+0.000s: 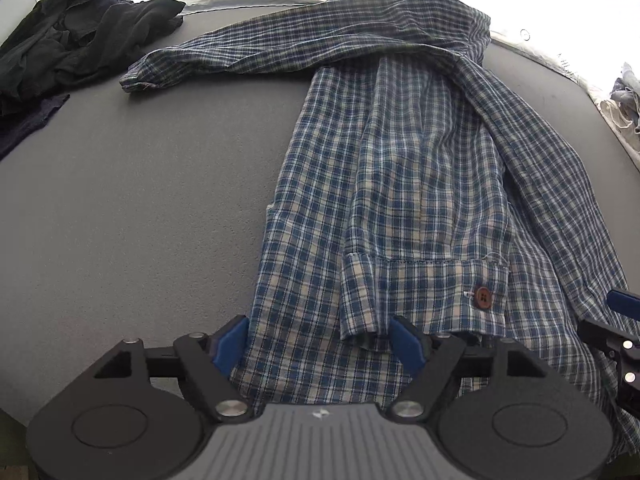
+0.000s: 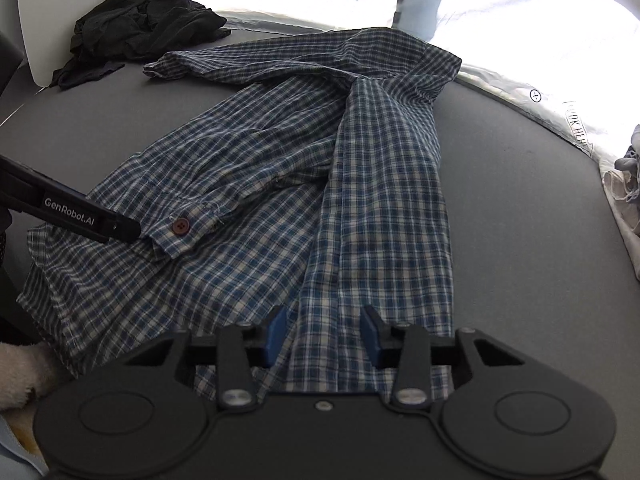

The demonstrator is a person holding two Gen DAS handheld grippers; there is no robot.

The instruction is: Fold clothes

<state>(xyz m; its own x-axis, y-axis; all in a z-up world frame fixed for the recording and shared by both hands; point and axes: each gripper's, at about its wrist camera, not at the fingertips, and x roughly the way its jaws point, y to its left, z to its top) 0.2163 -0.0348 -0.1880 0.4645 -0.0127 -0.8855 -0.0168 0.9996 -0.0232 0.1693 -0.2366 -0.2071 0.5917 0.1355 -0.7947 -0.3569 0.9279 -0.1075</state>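
Note:
A blue and white plaid shirt [image 1: 400, 168] lies spread on the grey table [image 1: 140, 200], one sleeve folded down over its body with the buttoned cuff [image 1: 424, 296] nearest me. My left gripper [image 1: 320, 344] is open, its blue pads straddling the shirt's near hem just before the cuff. The shirt also fills the right wrist view [image 2: 320, 184]. My right gripper [image 2: 324, 336] is open over the near hem on the shirt's right side. The left gripper's finger [image 2: 72, 216] shows there beside the cuff button [image 2: 180, 226].
A heap of black clothes [image 1: 72, 36] lies at the table's far left, also in the right wrist view [image 2: 140, 20]. A pale cloth and bright covering [image 2: 520, 40] run along the far and right edges. Something fuzzy and beige [image 2: 16, 376] sits at the near left.

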